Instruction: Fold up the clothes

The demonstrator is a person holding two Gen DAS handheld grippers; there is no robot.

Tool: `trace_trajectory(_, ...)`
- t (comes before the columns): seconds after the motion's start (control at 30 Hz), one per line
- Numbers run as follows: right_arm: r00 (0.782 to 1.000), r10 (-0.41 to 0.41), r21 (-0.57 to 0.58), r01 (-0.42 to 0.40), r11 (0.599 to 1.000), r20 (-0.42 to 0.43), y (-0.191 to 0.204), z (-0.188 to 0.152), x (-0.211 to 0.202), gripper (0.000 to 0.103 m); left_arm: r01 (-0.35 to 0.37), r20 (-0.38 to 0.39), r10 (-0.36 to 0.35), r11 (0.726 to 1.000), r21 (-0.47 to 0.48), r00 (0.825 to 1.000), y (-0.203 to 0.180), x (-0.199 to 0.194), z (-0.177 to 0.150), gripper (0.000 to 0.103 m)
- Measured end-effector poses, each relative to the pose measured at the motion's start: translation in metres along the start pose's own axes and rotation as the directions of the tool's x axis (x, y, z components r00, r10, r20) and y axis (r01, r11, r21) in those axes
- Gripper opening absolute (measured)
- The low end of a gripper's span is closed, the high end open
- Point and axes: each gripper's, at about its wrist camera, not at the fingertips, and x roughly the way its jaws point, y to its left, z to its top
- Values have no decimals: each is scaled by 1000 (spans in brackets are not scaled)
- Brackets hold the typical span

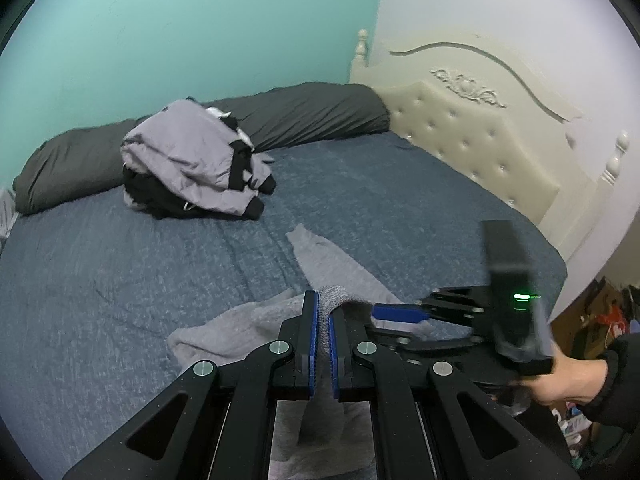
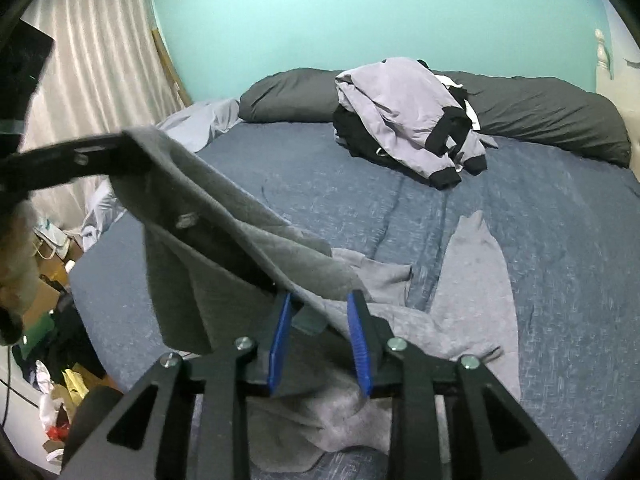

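1. Lying crumpled near the bed's front edge, the grey garment had one sleeve stretched toward the middle.
2. Left gripper was clamped tight on a raised fold of it.
3. Right gripper stood partly open, pads not pressing; cloth hung just ahead.
4. A jacket lay by the far edge, against dark pillows.

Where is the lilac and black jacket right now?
The jacket lies crumpled at the far side of the bed, against the dark grey pillow along the teal wall, well beyond the grey garment being handled.
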Motion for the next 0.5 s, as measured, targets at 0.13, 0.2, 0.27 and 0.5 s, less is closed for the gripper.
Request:
trace_trajectory(0.13, 999, -33, 23, 34, 999, -36, -7, 2, 21, 30, 9, 7, -9, 1000, 19, 1000, -6, -6, -2, 5)
trace_trajectory(0.2, 997, -55, 21, 56, 998, -50, -10, 3, 28, 37, 11, 15, -12, 1000, 25, 1000, -6, -10, -4, 5)
trace_trajectory(0.27, 991, -98, 33, 101, 994, -86, -17, 2, 37, 37, 18, 30, -19, 1000, 12, 999, -3, -15, -4, 5)
trace_trajectory(0.5, 967, -188, 53, 199, 979, -169, -46, -13, 48, 37, 9, 34, -9, 1000, 4, 999, 4, -20, -5, 5)
